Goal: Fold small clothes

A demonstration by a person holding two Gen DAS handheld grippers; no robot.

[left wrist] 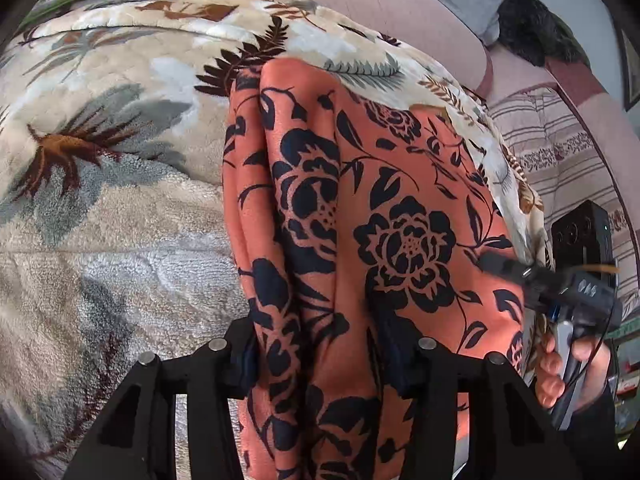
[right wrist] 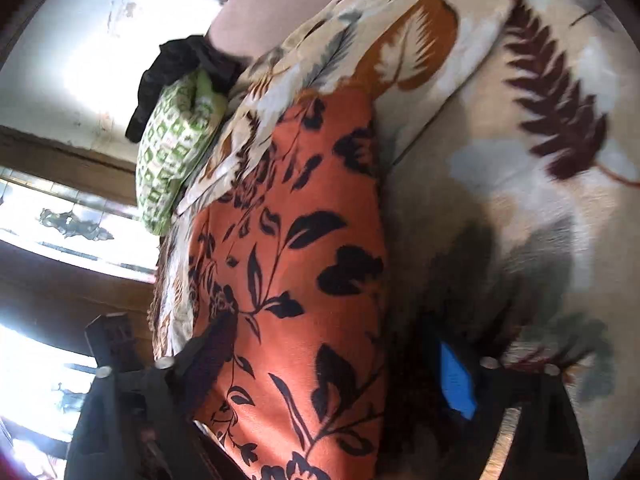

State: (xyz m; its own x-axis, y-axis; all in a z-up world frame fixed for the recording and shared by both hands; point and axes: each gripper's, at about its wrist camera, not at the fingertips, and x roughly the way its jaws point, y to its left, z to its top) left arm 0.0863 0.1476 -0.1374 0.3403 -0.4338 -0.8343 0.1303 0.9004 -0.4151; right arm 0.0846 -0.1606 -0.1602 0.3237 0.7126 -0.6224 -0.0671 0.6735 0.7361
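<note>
An orange garment with black flower print point(left wrist: 360, 208) lies in long folds on a leaf-patterned blanket point(left wrist: 120, 140). My left gripper point(left wrist: 320, 360) has the bunched near end of the garment between its fingers and looks shut on it. In the left wrist view my right gripper point(left wrist: 496, 264) reaches onto the garment's right edge, a hand behind it. In the right wrist view the garment point(right wrist: 304, 264) runs between my right gripper's point(right wrist: 328, 376) fingers; the blue pad point(right wrist: 456, 384) stands apart from the cloth, so the jaws look open.
A green-and-white patterned pillow point(right wrist: 176, 148) with a black cloth point(right wrist: 180, 64) on it lies at the blanket's far end. A pink striped sofa point(left wrist: 560, 152) stands beyond the blanket's right edge. A black device point(left wrist: 580, 236) stands near the right gripper.
</note>
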